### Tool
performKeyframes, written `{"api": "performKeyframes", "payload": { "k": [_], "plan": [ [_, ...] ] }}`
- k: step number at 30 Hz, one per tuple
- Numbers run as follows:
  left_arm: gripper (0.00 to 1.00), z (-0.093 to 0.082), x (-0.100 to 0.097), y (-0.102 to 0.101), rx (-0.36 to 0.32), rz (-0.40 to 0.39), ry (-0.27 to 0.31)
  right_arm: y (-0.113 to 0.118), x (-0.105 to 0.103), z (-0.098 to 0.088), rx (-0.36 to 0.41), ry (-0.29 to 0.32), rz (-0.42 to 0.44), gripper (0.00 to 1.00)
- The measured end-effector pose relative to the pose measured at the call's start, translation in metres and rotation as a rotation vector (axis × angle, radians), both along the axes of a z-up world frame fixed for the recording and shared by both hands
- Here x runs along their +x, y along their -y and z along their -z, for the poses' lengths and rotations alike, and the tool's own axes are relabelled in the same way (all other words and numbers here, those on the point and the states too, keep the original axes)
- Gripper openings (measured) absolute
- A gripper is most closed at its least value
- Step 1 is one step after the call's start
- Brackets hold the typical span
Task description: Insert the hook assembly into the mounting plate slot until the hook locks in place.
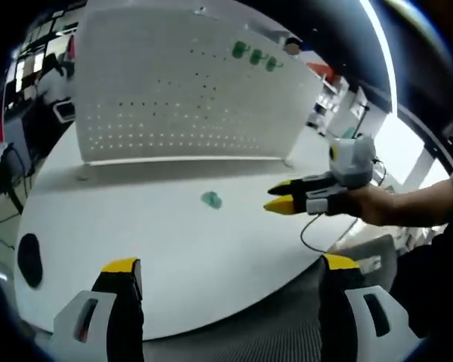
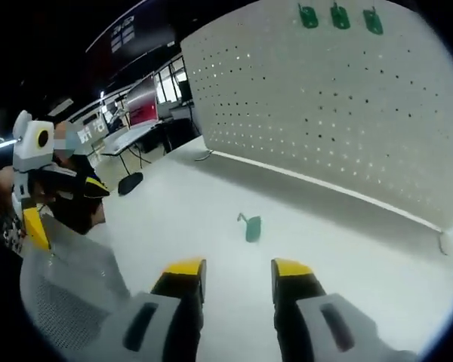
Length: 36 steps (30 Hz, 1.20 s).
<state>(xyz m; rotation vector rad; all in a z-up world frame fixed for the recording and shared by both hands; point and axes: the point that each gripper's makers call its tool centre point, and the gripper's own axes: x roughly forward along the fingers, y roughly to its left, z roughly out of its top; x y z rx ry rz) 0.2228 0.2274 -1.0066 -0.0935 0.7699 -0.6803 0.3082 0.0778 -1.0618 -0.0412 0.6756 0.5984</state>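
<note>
1. The task looks barely begun. One green hook assembly [image 1: 211, 199] lies loose on the white worktop [image 1: 174, 249], near the centre of the left gripper view, with nothing gripping it.
2. The perforated white mounting plate [image 1: 181, 83] stands upright along the far edge of the worktop, across the upper part of that view. Three green hooks [image 1: 255, 55] already hang in a row near its top edge, at upper right.
3. What remains, by my reading: picking up the loose hook, carrying it to the plate and pushing it into a slot until it locks.
4. The left gripper [image 1: 230, 275] hovers over the near edge of the worktop at the bottom of its view, its yellow-tipped fingers spread wide and holding nothing.
5. The right gripper [image 2: 238, 275] points at the hook from the bottom of the right gripper view, fingers apart with a narrower gap, holding nothing. In the left gripper view it reaches in from the right edge, held by a hand [image 1: 377, 205], well short of the hook.
</note>
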Motion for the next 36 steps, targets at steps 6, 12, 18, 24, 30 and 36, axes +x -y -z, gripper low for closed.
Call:
{"api": "performKeyframes", "payload": {
  "k": [6, 12, 18, 24, 30, 36],
  "plan": [
    [0.98, 0.007, 0.001, -0.005, 0.011, -0.006, -0.025, -0.009, 0.028, 0.015, -0.026, -0.011, -0.043, 0.27],
    [0.98, 0.013, 0.005, -0.008, 0.014, -0.017, -0.046, -0.016, 0.051, 0.025, -0.053, -0.008, -0.084, 0.21],
    [0.98, 0.014, 0.008, -0.008, 0.012, -0.026, -0.056, -0.026, 0.067, 0.039, -0.113, -0.006, -0.175, 0.18],
    [0.97, 0.017, 0.010, -0.010, 0.013, -0.034, -0.068, -0.040, 0.073, 0.051, -0.165, -0.007, -0.266, 0.16],
    [0.96, 0.018, 0.010, -0.015, 0.015, -0.050, -0.075, -0.053, 0.079, 0.053, -0.151, -0.016, -0.292, 0.16],
    [0.96, 0.021, 0.010, -0.018, 0.019, -0.054, -0.083, -0.065, 0.081, 0.053, -0.145, -0.012, -0.329, 0.15]
  ]
}}
